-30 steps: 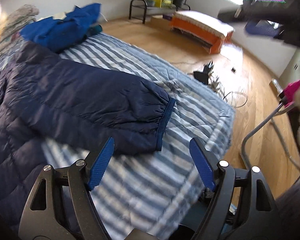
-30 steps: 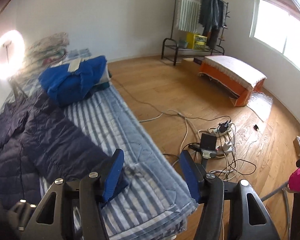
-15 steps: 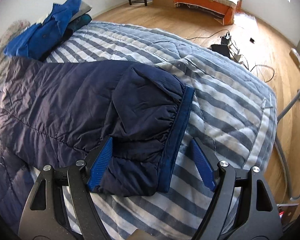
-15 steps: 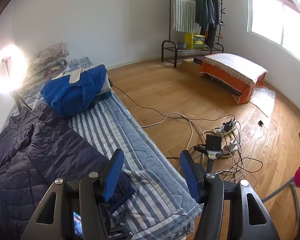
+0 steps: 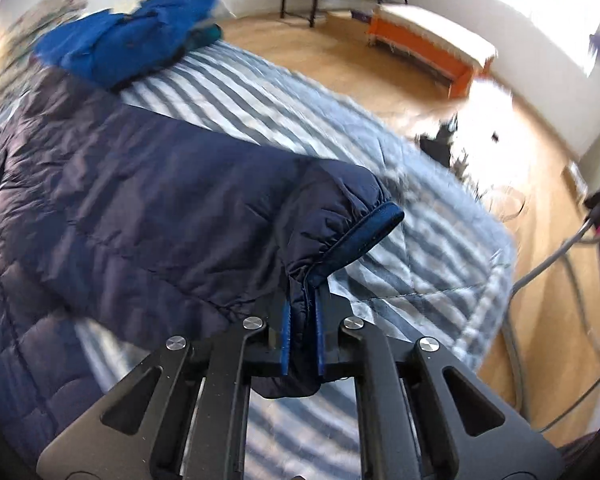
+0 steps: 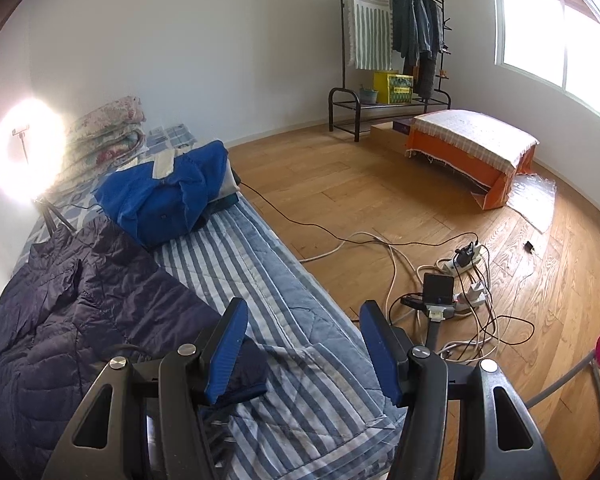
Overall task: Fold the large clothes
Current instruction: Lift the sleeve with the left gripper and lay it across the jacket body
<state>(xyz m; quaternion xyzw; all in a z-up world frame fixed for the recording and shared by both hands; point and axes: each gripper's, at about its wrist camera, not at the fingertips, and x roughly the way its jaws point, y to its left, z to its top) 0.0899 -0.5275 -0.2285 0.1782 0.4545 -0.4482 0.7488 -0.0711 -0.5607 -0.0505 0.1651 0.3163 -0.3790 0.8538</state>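
Observation:
A navy quilted puffer jacket (image 5: 112,200) lies spread on the blue-and-white striped mattress (image 5: 432,264). My left gripper (image 5: 302,320) is shut on the sleeve cuff (image 5: 360,232) of the jacket and holds it lifted off the mattress. In the right wrist view the jacket (image 6: 80,312) lies at the left on the mattress (image 6: 260,272). My right gripper (image 6: 304,350) is open and empty above the mattress's near end, with the cuff just beside its left finger.
A folded blue garment pile (image 6: 168,196) sits at the mattress's far end, folded quilts (image 6: 100,128) behind it. A ring light (image 6: 28,148) glares at left. Cables and a power strip (image 6: 456,276) lie on the wood floor. An orange bench (image 6: 468,152) and clothes rack (image 6: 396,32) stand beyond.
My left gripper moved onto the sleeve cuff, closed on it and lifted it. My right gripper stayed open and rose slightly.

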